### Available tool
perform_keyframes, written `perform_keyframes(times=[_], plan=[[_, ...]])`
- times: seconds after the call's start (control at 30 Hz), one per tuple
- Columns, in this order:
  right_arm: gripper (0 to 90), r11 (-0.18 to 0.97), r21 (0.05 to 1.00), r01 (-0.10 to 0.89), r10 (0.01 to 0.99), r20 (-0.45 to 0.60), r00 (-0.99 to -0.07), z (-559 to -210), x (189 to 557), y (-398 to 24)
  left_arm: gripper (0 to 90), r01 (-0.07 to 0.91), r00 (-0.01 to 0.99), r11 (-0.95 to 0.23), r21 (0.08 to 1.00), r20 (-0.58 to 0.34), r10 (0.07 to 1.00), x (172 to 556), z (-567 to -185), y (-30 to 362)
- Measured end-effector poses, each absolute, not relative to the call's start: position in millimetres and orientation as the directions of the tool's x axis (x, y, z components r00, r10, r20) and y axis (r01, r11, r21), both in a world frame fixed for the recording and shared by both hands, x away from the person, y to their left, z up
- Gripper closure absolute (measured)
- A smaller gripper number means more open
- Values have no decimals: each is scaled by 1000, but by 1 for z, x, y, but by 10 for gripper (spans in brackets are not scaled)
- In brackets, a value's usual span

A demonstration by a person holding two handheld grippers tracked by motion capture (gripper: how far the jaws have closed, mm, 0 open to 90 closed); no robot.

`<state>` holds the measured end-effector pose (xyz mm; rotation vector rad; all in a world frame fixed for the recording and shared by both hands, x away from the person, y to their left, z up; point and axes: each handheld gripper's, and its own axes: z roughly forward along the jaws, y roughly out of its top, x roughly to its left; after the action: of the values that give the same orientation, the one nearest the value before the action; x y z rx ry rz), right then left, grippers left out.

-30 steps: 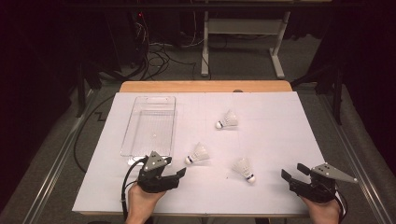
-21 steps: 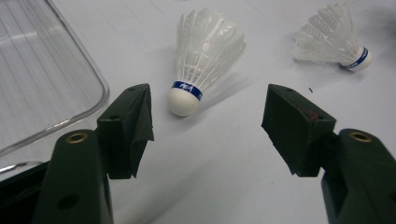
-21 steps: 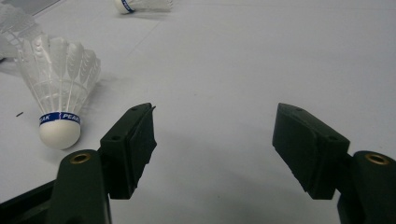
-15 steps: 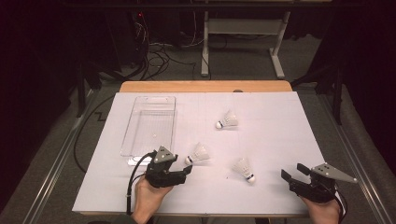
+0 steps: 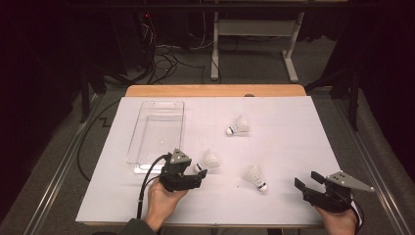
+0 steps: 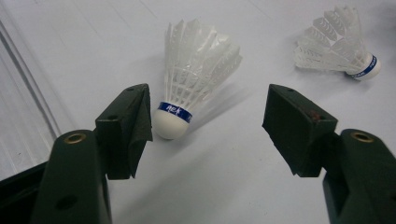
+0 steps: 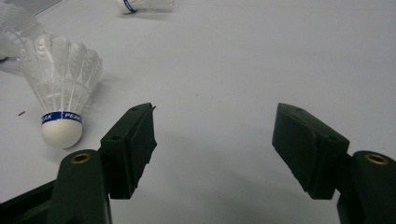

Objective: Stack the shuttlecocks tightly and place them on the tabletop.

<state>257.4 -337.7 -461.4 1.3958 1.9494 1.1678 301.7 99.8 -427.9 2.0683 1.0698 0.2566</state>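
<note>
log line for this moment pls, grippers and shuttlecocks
left gripper: open, jaws either side of near shuttlecock cork | right gripper: open, holding nothing | clear tray: no shuttlecock inside | shuttlecocks on table: three

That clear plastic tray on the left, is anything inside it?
The clear tray looks empty: the white table cover shows through its floor, bar one tiny speck I cannot identify. All three shuttlecocks lie outside it; the nearest is by the left gripper.

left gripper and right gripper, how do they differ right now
The black left gripper has the cork tip of a white feather shuttlecock just ahead between its open jaws; the black right gripper has bare white table between its open jaws. The left sits mid-table beside the clear plastic tray; the right sits near the table's right edge. Both are open and hold nothing.
</note>
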Motion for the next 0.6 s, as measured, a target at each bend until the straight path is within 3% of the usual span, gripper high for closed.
perform_keyframes(times=[0.6], plan=[[308,126,844,521,922,94,-376,-462,258,-337,331,642,602,-338,688,-179,778,319,-422,90]])
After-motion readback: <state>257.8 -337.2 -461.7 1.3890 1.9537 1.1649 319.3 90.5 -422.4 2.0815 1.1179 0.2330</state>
